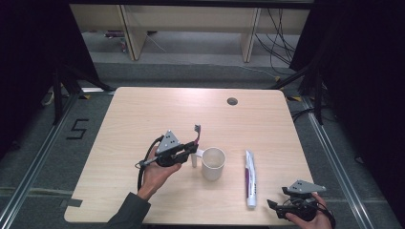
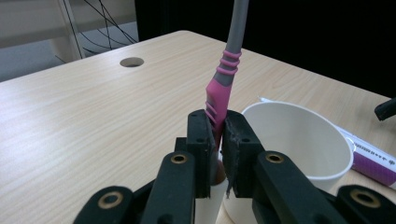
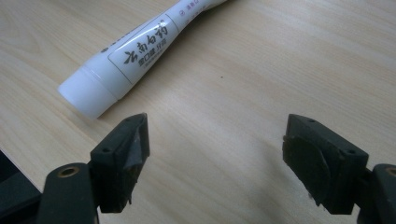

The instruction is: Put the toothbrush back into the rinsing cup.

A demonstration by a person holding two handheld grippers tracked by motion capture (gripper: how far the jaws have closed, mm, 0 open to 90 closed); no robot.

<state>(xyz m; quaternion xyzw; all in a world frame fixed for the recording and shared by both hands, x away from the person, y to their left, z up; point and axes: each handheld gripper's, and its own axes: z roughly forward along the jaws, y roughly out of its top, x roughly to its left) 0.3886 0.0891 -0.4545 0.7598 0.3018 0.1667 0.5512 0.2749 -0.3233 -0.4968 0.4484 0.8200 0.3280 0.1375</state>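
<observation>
Standing nearly upright just left of the white cup [image 1: 213, 163], the toothbrush [image 1: 197, 136] is pinched by its pink handle in the left gripper [image 1: 193, 149]. The toothpaste tube [image 1: 250, 177] lies right of the cup, long axis pointing away, nearest the spread, empty right gripper [image 1: 270, 205].

The table [image 1: 143, 119] is pale wood with a fine lengthwise grain, and a small dark round hole [image 1: 232, 101] sits near its far edge. The cup [image 1: 213, 163] is plain white inside and out. Just beside the cup, the toothbrush [image 2: 219, 93] has a pink grip with grey above it, crossed by thin pink rings. On the cup's other side, the toothpaste tube [image 1: 250, 178] is white with a purple band, a white cap and dark lettering. Both the left gripper [image 2: 215, 140] and the right gripper [image 3: 215, 158] are black with brass-coloured rivets.
</observation>
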